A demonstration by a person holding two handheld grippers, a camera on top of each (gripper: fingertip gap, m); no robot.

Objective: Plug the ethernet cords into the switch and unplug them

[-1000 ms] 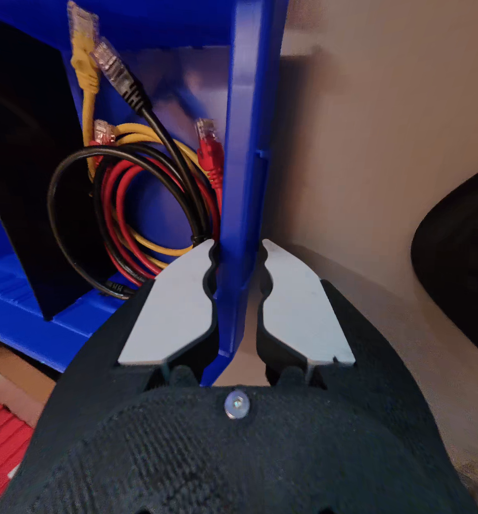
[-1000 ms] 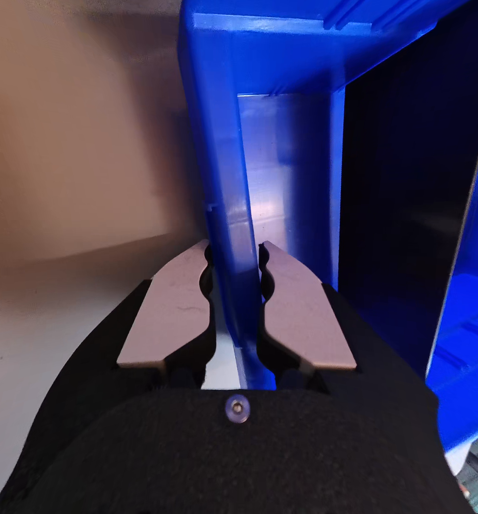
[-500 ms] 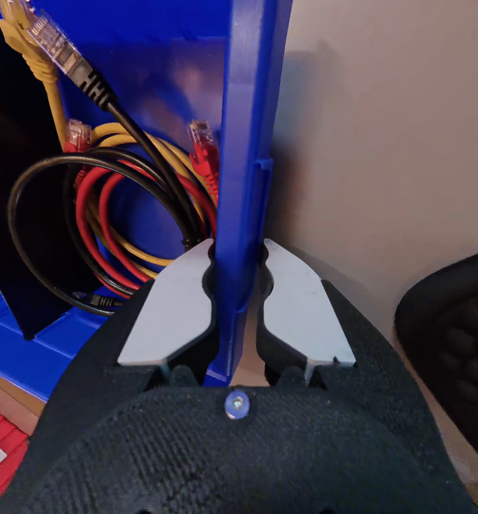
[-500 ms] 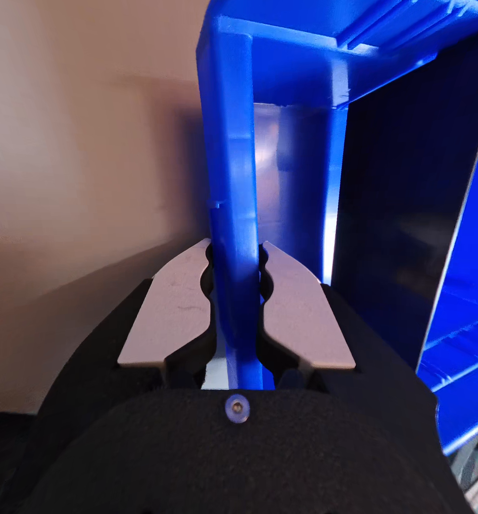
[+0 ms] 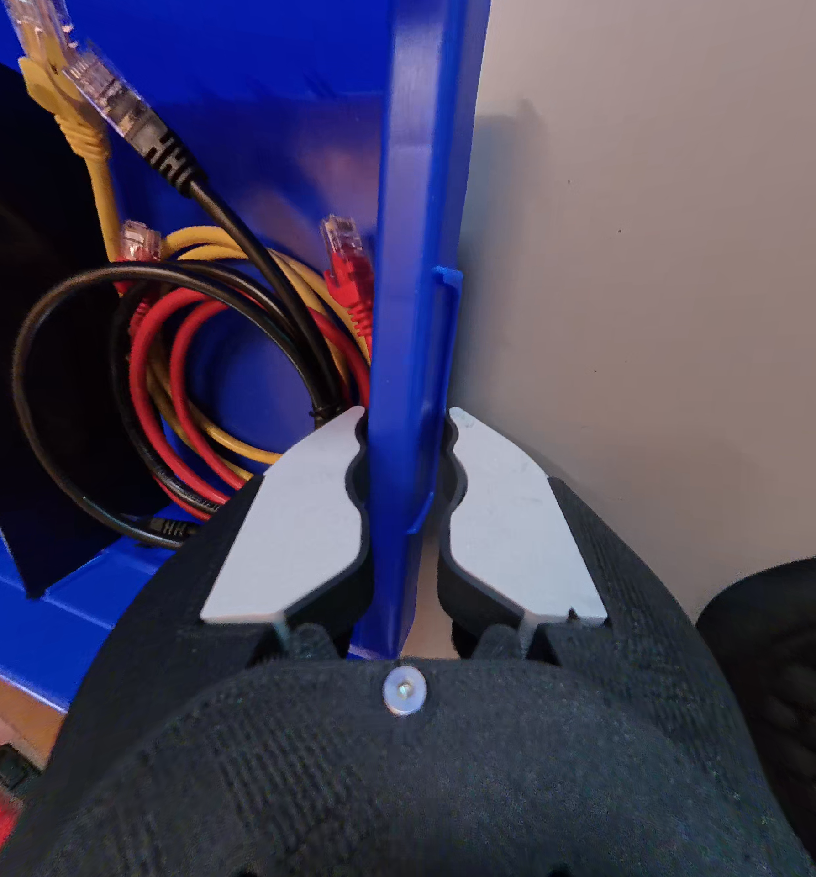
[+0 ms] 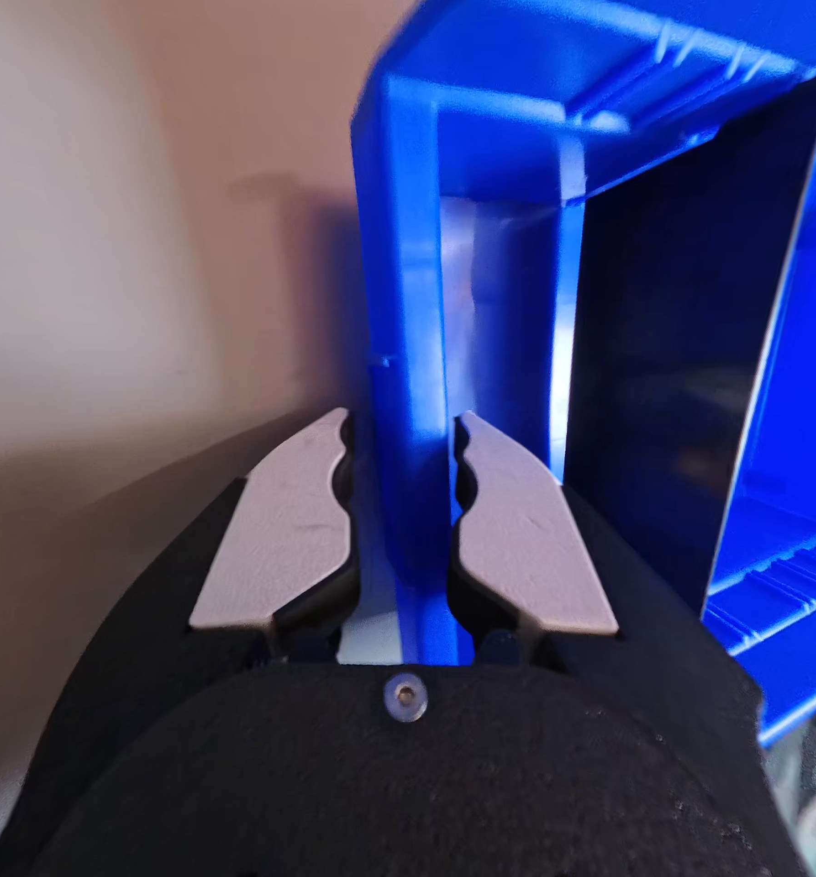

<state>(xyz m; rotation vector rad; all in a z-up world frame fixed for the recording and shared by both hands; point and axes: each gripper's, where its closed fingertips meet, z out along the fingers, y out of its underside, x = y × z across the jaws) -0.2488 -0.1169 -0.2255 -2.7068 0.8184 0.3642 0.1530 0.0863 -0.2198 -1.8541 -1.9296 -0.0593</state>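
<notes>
Left tool [image 5: 406, 417]: narrow gap, blue bin wall [image 5: 420, 237] is clamped between its two grey fingers [image 5: 296, 517]. Just past the left finger, inside the bin, the ethernet cords are seen coiled together: black cord [image 5: 254, 247], red cord [image 5: 159, 394], yellow cord [image 5: 102, 199]. The coil is leaned against the bin's inner wall, beside a black divider panel [image 5: 26, 379]. A red plug [image 5: 349, 270] is pointed upward right against the clamped wall; a yellow plug [image 5: 40, 57] and a clear-tipped black plug [image 5: 111, 99] are raised at upper left. A second red-cord plug [image 5: 135, 242] is seen between them. No cord is held by either tool. The switch is not identified in either view. A pale wall [image 5: 657, 237] is seen beyond the bin on the right, and a black padded object [image 5: 785, 688] at the lower right edge.

Right tool [image 6: 401, 417]: narrow gap, the opposite blue bin wall [image 6: 396, 284] is gripped between its fingers [image 6: 282, 522]. Farther in, a black divider [image 6: 681, 379] and ribbed blue floor [image 6: 785, 593] are shown; this view is blurred.
</notes>
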